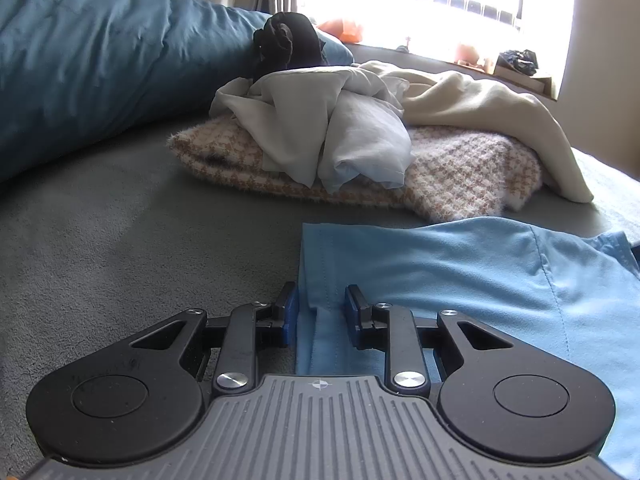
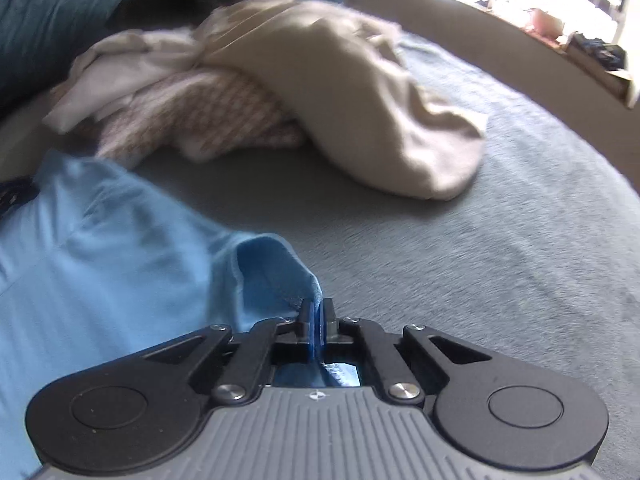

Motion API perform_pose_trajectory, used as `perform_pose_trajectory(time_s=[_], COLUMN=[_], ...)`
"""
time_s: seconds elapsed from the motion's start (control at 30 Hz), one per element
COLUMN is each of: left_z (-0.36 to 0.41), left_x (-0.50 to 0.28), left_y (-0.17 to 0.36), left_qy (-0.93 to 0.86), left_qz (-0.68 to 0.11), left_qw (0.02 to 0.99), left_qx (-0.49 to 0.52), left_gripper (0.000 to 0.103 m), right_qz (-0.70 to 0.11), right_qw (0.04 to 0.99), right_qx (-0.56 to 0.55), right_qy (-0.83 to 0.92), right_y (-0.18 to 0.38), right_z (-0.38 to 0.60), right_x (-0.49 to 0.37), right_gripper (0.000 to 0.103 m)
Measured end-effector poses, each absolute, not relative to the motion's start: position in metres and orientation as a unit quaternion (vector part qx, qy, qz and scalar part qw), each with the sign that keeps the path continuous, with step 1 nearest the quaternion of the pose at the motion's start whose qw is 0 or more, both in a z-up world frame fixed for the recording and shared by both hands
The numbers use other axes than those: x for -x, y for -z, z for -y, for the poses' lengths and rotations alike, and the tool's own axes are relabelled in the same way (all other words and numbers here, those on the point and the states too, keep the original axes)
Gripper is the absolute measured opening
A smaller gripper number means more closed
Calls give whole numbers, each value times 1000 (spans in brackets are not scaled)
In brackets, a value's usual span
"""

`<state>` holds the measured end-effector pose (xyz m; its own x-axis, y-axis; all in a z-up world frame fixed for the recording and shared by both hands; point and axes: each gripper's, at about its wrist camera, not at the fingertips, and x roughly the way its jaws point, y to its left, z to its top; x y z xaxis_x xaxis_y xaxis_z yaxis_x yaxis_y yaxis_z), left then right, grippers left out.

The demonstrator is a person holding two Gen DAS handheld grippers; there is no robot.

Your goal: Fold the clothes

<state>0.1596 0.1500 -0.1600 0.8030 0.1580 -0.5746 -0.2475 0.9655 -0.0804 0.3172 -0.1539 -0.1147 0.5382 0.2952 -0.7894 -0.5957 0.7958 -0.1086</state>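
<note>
A light blue garment (image 1: 460, 272) lies spread flat on the grey bed cover (image 1: 120, 240). My left gripper (image 1: 320, 304) rests low over its left hem. The jaws stand apart with the folded hem strip between them, and the pads do not visibly squeeze it. In the right wrist view the same light blue garment (image 2: 120, 240) lies at the left. My right gripper (image 2: 318, 312) is shut on a bunched edge of it, which lifts off the bed cover (image 2: 480, 260) into a small loop.
A pile of clothes lies further back: a fuzzy brown-and-white checked piece (image 1: 460, 164), a pale grey cloth (image 1: 344, 132), a cream garment (image 1: 480, 100) and a black bundle (image 1: 288, 44). A teal duvet (image 1: 80, 60) bulks at the left. A bright window sill (image 1: 520, 72) runs behind.
</note>
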Motion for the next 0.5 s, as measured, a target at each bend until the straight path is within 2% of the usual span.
perform_pose_trajectory(time_s=[0.2,0.33,0.5], left_z=[-149,-149,-149], left_x=[-159,-159,-159], left_y=[160,161,161], left_qy=[-108,-108,-108], left_qz=[-294,-294,-294], left_qw=[947,947,947], left_qx=[72,72,72], left_gripper=[25,25,25], right_qz=[-395,-415,-398], right_qw=[882,894,894], right_qx=[152,-26,-120], right_qy=[-206,-168,-166], right_y=[132,131,111], right_z=[153,183,207], right_x=[-324,-346,-342], right_gripper=[2,5,6])
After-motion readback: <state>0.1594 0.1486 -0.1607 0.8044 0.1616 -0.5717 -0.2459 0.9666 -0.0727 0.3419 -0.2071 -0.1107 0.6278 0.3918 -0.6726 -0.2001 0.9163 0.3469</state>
